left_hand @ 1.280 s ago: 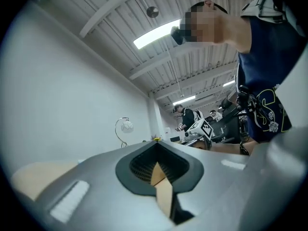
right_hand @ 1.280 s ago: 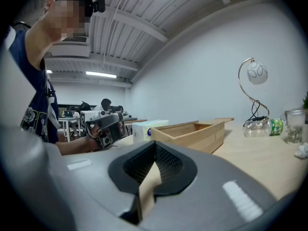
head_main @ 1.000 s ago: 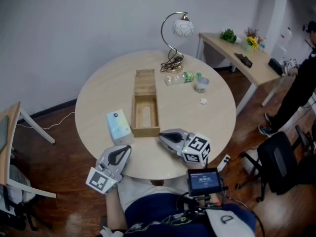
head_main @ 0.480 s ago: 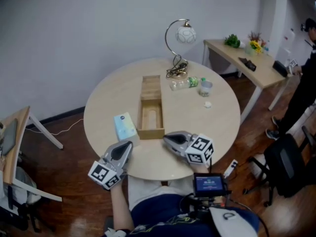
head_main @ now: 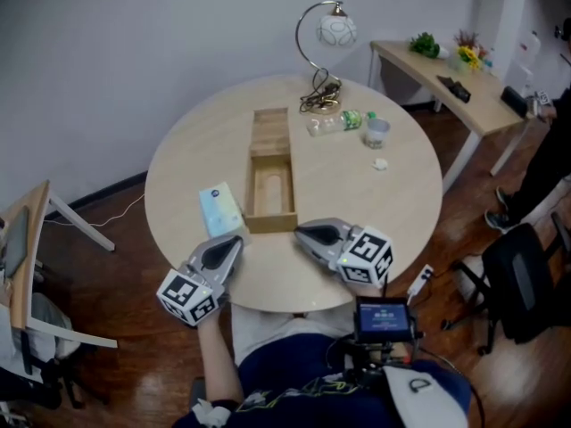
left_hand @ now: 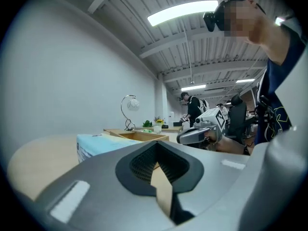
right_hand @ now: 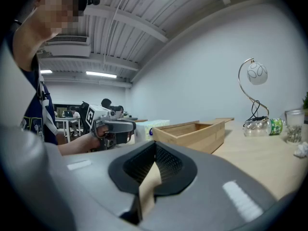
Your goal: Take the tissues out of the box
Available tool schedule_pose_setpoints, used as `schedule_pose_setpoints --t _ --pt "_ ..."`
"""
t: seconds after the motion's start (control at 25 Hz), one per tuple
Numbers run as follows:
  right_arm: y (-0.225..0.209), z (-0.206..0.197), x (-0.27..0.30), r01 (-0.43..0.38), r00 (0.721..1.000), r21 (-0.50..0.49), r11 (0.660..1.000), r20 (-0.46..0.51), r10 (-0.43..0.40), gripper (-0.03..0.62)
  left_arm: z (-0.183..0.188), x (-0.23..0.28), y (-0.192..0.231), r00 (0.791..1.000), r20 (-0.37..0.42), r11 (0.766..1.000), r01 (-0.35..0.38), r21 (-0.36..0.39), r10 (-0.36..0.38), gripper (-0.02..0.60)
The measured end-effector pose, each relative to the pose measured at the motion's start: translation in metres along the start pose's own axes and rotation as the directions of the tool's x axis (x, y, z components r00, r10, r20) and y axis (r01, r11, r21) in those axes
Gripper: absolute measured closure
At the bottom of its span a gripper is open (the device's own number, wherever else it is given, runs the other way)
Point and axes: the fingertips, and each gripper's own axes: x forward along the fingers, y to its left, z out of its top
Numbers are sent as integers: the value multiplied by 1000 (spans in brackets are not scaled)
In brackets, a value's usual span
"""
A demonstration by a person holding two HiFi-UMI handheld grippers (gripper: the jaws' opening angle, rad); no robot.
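The tissue pack point(head_main: 219, 210) lies on the counter point(head_main: 375, 203) just beside the wooden box point(head_main: 270, 226), at its left wall, toward the near edge. The left claw point(head_main: 234, 242) and right claw point(head_main: 302, 234) are both closed and empty. The left claw should probably open wide before closing across the pack.

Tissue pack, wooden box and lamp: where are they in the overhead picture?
tissue pack point(head_main: 220, 210), head view, its top face.
wooden box point(head_main: 271, 225), head view, its near end wall.
lamp point(head_main: 337, 30), head view, its round shade.
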Motion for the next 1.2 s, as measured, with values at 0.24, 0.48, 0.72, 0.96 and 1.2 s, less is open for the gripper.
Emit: schedule_pose_setpoints --t 0.24,0.48,0.72,0.96,1.2 --pt "2 -1 -1 1 1000 4 1000 5 -1 597 -17 32 -10 991 -122 998 48 -50 -54 580" --pt "2 5 -2 2 1000 3 1000 12 -2 597 -13 45 -15 990 -121 996 72 -46 -77 580" --pt "2 3 0 -3 1000 5 1000 8 3 597 -13 53 -23 986 -124 993 108 -49 -113 580" --pt "1 3 -2 4 1000 6 1000 7 -4 597 -13 57 -20 986 -146 996 73 -57 -81 580" --pt "2 1 1 -13 1000 0 1000 5 13 597 -14 53 -14 991 -123 998 40 -50 -46 580"
